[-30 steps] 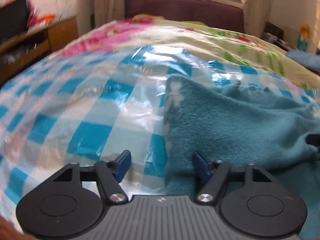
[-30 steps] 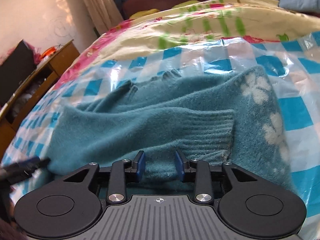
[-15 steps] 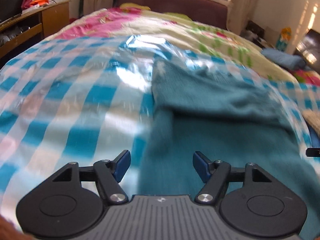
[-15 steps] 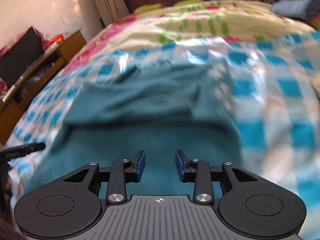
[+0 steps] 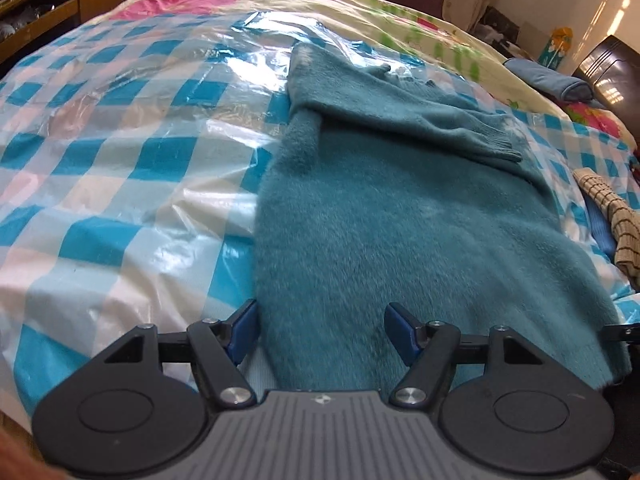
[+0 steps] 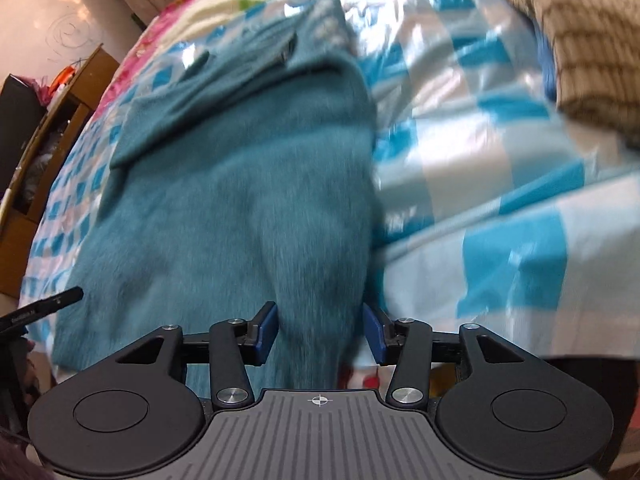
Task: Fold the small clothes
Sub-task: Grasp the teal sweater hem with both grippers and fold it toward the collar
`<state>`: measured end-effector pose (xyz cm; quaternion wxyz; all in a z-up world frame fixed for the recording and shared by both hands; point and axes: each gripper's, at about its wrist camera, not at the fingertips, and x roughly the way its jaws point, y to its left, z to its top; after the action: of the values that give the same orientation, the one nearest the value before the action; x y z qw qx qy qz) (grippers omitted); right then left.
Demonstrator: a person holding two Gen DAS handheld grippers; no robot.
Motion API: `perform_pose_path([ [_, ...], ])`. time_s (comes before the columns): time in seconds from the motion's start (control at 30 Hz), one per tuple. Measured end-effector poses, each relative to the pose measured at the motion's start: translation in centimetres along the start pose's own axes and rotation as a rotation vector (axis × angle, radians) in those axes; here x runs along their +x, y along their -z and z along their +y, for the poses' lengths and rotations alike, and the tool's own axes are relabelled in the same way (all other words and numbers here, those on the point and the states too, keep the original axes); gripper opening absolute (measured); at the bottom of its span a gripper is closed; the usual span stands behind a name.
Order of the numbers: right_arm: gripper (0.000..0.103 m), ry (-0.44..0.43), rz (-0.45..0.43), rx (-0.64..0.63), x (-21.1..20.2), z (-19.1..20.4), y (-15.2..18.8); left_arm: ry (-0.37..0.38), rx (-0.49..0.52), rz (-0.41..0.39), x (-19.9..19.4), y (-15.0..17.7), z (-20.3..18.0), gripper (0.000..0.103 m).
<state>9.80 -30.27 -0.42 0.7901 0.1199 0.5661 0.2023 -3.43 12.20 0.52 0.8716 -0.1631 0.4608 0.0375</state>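
Note:
A fuzzy teal sweater (image 5: 400,208) (image 6: 240,184) lies flat on the blue-and-white checked plastic sheet (image 5: 120,168) that covers the bed. One ribbed-cuff sleeve (image 5: 472,132) is folded across its chest. My left gripper (image 5: 322,330) hangs open over the near left hem corner, and the sweater's left edge runs between its jaws. My right gripper (image 6: 320,332) is over the near right hem corner. Its jaws are opening, with the teal fabric lying between them and the pads not pinching it. The left gripper's tip (image 6: 44,306) shows at the left of the right wrist view.
A beige striped knit garment (image 6: 584,48) (image 5: 612,216) lies to the right of the sweater. A wooden cabinet (image 6: 44,168) (image 5: 64,4) stands left of the bed. A folded blue item (image 5: 552,80) rests at the far right. The bed's near edge drops off below the right gripper.
Both grippers have drawn back from the sweater's upper part to its near hem. The right jaws have widened. The left jaws stay open.

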Motion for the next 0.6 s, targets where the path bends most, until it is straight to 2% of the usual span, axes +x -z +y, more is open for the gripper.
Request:
perform_pose_path([
  [0.13, 0.056, -0.077, 0.000, 0.033, 0.9, -0.4, 0.2, 0.025, -0.045, 0.009, -0.2, 0.4, 0.6, 0.072],
  [0.27, 0.057, -0.126, 0.003, 0.065, 1.5, -0.9, 0.2, 0.047, -0.042, 0.027, 0.3, 0.4, 0.4, 0.071],
  [0.33, 0.055, -0.161, 0.007, 0.088, 1.7, -1.3, 0.2, 0.042, -0.031, 0.036, 0.5, 0.5, 0.3, 0.068],
  [0.37, 0.051, -0.171, 0.012, 0.107, 1.8, -1.5, 0.2, 0.040, -0.032, 0.041, 0.5, 0.5, 0.3, 0.064],
  [0.43, 0.034, -0.172, 0.011, 0.131, 1.8, -1.8, 0.2, 0.050, -0.046, 0.050, 0.4, 0.3, 0.5, 0.051],
  [0.47, 0.031, -0.184, 0.006, 0.150, 1.8, -2.0, 0.2, 0.065, -0.063, 0.052, 0.4, 0.1, 0.7, 0.043],
  [0.53, 0.023, -0.226, -0.013, 0.204, 1.3, -2.6, 0.1, 0.091, -0.095, 0.046, 0.3, -0.3, 1.1, 0.035],
  [0.57, 0.021, -0.245, -0.026, 0.220, 1.0, -2.6, 0.0, 0.101, -0.106, 0.043, 0.2, -0.6, 1.3, 0.027],
  [0.6, 0.020, -0.255, -0.038, 0.219, 0.5, -2.4, -0.2, 0.109, -0.115, 0.041, 0.2, -0.8, 1.4, 0.023],
])
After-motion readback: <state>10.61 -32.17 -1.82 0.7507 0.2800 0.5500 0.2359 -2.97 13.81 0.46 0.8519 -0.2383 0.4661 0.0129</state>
